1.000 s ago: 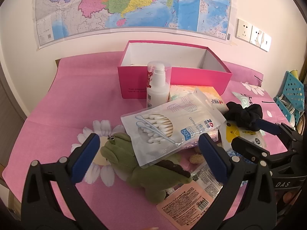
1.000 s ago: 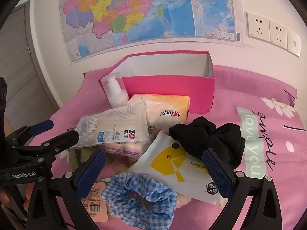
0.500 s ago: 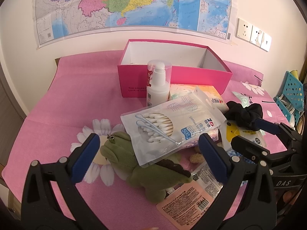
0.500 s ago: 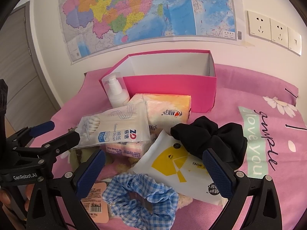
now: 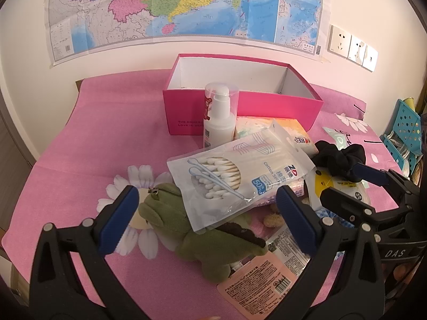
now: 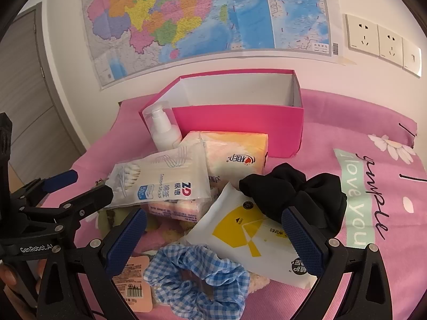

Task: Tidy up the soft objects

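Nearest my left wrist camera, the left hand-held gripper [image 5: 205, 216] has its blue-padded jaws spread wide with nothing between them, hovering over the pile. My right hand-held gripper [image 6: 213, 236] is equally wide and empty, low over its side of the heap.

Just beyond the left pads lies a green plush frog toy [image 5: 186, 229] on the pink flower-print cloth [image 5: 106, 138] covering the bench, with a peach-coloured flat sachet with a barcode [image 5: 261, 285] touching its near side. A clear plastic bag of cotton swabs [image 5: 234, 178] rests tilted across the frog's back.

On the right view, a blue-and-white gingham fabric scrunchie [image 6: 197, 277] sits closest between the pads, partly on a white wet-wipes pack with a yellow mark [image 6: 248, 232]. A black fabric scrunchie [image 6: 293, 192] lies on the far corner of that pack. Under the swab bag I see a pink striped packet [image 6: 173, 209], its make too hidden to tell.

Further back stands a soft tissue pack in orange and white wrap [image 6: 234, 152], touching the swab bag. A white pump bottle with a clear cap [image 5: 218, 117] is upright just beside it, right in front of the open pink cardboard box with white inside [image 5: 240, 85]. Behind everything, a coloured map [image 5: 186, 8] hangs on the wall, white wall sockets [image 6: 381, 42] to its right
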Action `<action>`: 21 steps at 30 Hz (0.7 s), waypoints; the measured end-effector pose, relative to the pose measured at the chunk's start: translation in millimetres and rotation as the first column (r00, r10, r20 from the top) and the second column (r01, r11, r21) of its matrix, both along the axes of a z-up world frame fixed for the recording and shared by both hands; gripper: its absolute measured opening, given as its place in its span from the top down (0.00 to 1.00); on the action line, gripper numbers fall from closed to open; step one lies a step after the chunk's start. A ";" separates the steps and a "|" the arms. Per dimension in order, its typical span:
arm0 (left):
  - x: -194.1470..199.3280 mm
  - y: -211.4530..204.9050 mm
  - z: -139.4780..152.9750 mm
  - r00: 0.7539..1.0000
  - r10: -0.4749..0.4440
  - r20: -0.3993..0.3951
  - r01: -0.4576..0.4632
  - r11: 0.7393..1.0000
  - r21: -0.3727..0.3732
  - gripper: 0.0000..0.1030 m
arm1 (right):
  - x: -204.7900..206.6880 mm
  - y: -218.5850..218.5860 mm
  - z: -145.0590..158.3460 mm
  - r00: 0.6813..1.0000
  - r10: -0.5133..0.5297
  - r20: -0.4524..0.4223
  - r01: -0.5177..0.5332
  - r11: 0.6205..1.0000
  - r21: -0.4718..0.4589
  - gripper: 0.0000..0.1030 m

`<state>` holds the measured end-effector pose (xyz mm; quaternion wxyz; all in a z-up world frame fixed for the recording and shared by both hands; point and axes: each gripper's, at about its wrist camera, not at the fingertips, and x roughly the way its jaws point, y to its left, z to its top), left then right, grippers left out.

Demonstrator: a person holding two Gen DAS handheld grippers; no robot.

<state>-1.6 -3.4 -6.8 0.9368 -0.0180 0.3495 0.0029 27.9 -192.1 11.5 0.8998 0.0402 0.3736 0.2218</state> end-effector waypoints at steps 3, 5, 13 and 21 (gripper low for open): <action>0.3 -0.4 -0.6 1.000 -0.001 -0.001 0.001 1.000 0.000 0.01 | 0.6 0.1 0.4 1.000 0.002 -0.001 -0.002 1.000 0.002 0.00; 1.0 0.1 -0.3 1.000 -0.001 -0.003 0.001 1.000 0.000 0.01 | 1.2 0.2 1.0 1.000 0.005 -0.001 -0.005 1.000 0.003 0.00; 4.6 3.3 -2.0 1.000 -0.017 -0.013 0.016 1.000 -0.017 0.01 | 4.6 2.1 0.9 1.000 0.020 -0.008 -0.020 1.000 0.008 0.00; 10.9 12.9 -9.2 0.995 -0.084 -0.051 0.081 0.995 -0.063 0.02 | 16.9 6.9 5.8 0.996 0.088 -0.016 -0.088 0.996 0.027 0.05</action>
